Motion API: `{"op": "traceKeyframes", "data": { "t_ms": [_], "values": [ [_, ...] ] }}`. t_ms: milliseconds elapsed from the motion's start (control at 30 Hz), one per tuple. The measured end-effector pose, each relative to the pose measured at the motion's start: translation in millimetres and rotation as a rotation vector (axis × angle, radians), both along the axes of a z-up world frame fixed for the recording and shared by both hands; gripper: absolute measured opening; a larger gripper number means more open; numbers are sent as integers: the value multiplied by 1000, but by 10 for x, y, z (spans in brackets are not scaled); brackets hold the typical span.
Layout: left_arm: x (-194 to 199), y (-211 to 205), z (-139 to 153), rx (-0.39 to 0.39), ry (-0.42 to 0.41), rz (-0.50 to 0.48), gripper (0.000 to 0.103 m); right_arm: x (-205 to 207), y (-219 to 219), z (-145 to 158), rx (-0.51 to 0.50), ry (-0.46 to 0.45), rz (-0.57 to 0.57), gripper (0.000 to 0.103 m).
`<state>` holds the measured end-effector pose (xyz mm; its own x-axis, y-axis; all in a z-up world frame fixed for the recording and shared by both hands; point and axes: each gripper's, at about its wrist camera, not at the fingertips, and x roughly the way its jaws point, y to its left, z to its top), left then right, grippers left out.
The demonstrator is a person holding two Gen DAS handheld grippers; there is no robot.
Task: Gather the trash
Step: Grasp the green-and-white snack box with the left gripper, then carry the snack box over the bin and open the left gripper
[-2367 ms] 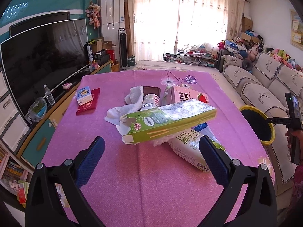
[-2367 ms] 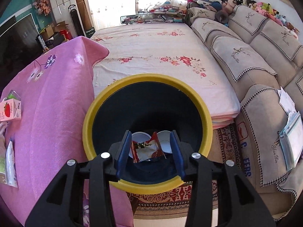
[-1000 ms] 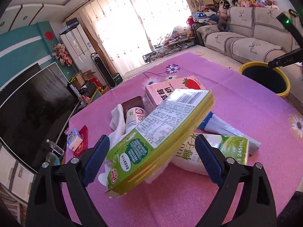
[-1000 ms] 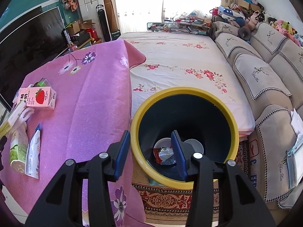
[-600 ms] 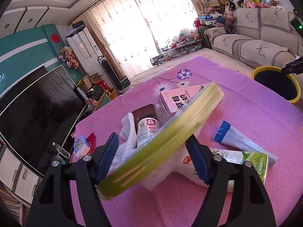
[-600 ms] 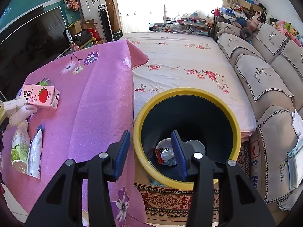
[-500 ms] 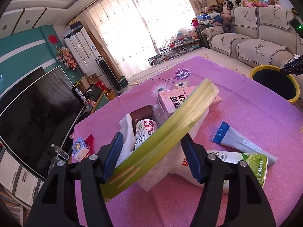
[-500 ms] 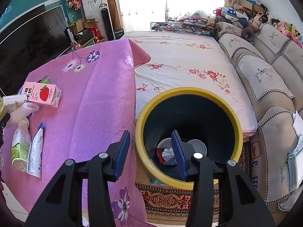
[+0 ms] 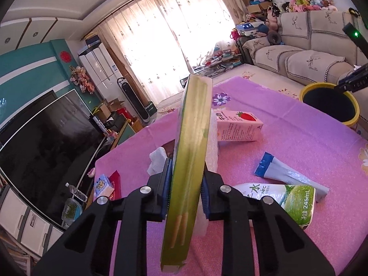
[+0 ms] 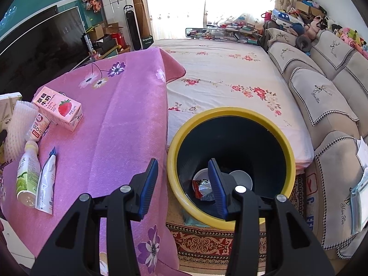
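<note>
My left hand-held gripper [image 9: 185, 185] clamps the green box [image 9: 189, 161] edge-up above the worktop [image 9: 287, 142]; right hand-held gripper [image 10: 182, 184] gapes empty over the yellow-rimmed bin [image 10: 232, 111].

Sunlit living room with teal wall and beige sofa

Sheer cream curtains [image 9: 161, 46] glow across a wide window beside a tall white cabinet [image 9: 101, 69]. A large black television screen [image 9: 46, 133] stands against the teal wall with white stripes [image 9: 27, 69]. The beige sectional sofa with checked-edge covers [image 10: 322, 87] carries plush toys [image 9: 308, 1] on its back, next to a white floral-print sheet [image 10: 220, 73].
</note>
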<state>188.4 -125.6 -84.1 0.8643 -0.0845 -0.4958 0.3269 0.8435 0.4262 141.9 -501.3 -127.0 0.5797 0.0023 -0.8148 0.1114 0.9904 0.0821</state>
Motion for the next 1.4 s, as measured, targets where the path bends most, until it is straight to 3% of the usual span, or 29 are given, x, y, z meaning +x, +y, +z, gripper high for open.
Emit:
{"op": "traceKeyframes", "data": {
  "t_ms": [267,700,933,1167,1400],
  "values": [
    [-216,38,426,-44,-33,-24,23,1,43,14,3,-4,19,43],
    [-275,35,546,-41,-11,-18,20,-75,14,62,7,-23,17,43],
    [-449,-119,862,-69,-75,-36,20,-187,-87,155,14,-56,4,43],
    [-533,-553,1132,-144,-75,-115,20,-334,-320,272,12,-92,-25,43],
    [-447,-1420,1053,-171,-3,-254,20,-512,-718,375,4,-113,-73,43]
  ]
}}
